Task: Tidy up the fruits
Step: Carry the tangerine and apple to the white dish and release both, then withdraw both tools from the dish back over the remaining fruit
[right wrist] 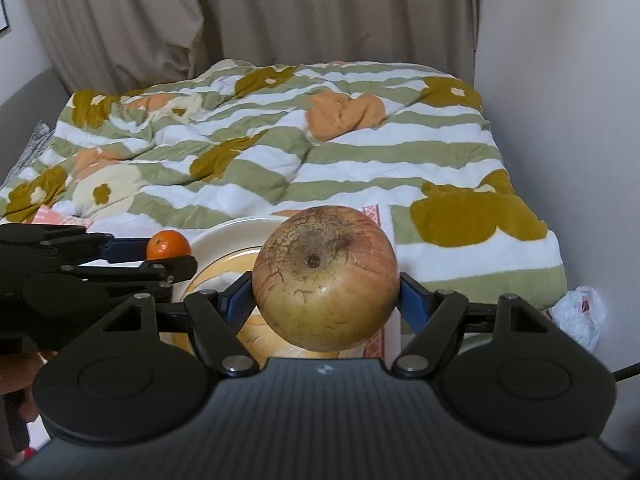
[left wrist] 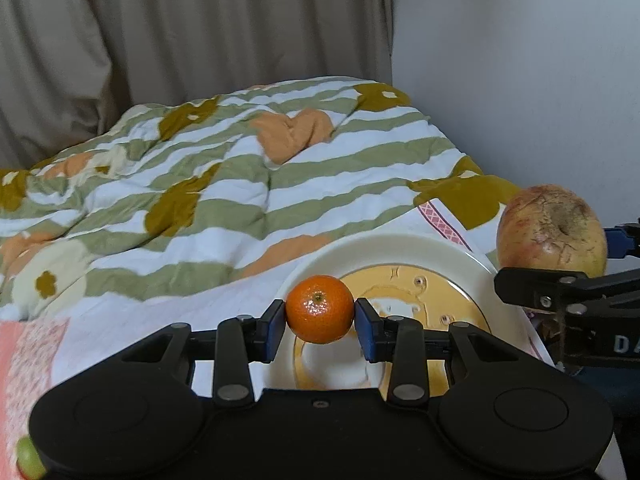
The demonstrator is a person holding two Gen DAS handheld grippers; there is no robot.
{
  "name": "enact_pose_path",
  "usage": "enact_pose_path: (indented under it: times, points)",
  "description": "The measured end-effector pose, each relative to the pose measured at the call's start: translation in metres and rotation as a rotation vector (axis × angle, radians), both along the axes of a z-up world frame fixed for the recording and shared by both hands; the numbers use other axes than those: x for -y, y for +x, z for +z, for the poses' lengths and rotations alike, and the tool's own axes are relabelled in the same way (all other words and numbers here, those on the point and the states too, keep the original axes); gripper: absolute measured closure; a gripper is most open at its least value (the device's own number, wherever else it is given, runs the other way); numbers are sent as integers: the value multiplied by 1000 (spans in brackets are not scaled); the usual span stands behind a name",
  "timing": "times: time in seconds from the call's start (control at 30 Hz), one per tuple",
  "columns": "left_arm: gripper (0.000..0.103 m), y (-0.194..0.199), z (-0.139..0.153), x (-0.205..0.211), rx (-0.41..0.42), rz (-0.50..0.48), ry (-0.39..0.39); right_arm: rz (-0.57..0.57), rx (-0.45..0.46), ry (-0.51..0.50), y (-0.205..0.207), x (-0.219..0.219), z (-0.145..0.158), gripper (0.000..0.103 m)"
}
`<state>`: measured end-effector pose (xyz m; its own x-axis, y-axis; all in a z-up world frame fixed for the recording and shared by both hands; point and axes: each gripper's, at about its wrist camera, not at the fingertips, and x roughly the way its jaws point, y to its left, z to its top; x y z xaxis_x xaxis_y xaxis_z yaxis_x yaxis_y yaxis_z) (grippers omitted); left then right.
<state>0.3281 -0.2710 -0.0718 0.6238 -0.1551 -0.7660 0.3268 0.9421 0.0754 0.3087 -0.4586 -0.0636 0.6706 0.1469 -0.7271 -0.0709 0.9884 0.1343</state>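
Beige curtains [right wrist: 240, 20] hang behind the bed [right wrist: 360, 152]; over its plate [left wrist: 360, 256] my left hand-held gripper [left wrist: 320, 320] pinches a mandarin [left wrist: 319, 309], my right hand-held gripper [right wrist: 326, 300] an apple [right wrist: 325, 278].

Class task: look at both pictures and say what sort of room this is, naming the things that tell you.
Most likely a bedroom in a home: a rumpled striped quilt covers what looks like a bed, long beige curtains hang behind it, and a plain white wall stands alongside.
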Motion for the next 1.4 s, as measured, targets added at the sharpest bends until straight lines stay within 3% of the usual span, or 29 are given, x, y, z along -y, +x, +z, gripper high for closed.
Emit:
enact_pose_path:
  times: [0.2,0.5,0.53,0.57,0.6,0.63,0.67,0.8,1.03,1.4]
  points:
    - [62,30,-24,13,-32,-39,7,-24,-25,-1,14,6,-11,14]
    - [61,40,-43,21,-64,-92,27,-45,-43,3,19,11,-15,14]
    - [57,39,-43,22,-67,-95,33,-46,-43,3,19,12,-13,14]
    - [36,38,-42,22,-64,-97,40,-47,-41,4,18,12,-12,14]
    - [27,35,-39,22,-58,-110,35,-48,-38,7,17,13,-11,14]
    - [11,31,-36,21,-47,-122,26,-49,-36,8,18,13,-9,14]
    - [3,28,-32,20,-26,-120,33,-48,-33,10,17,14,-7,14]
    - [2,14,-20,16,14,-142,76,-38,-22,22,16,16,0,14]
    - [2,3,-7,-12,-27,-74,39,16,-30,12,21,5,1,14]
    - [2,-16,3,-48,-36,31,53,146,-60,-39,40,-40,-36,14]
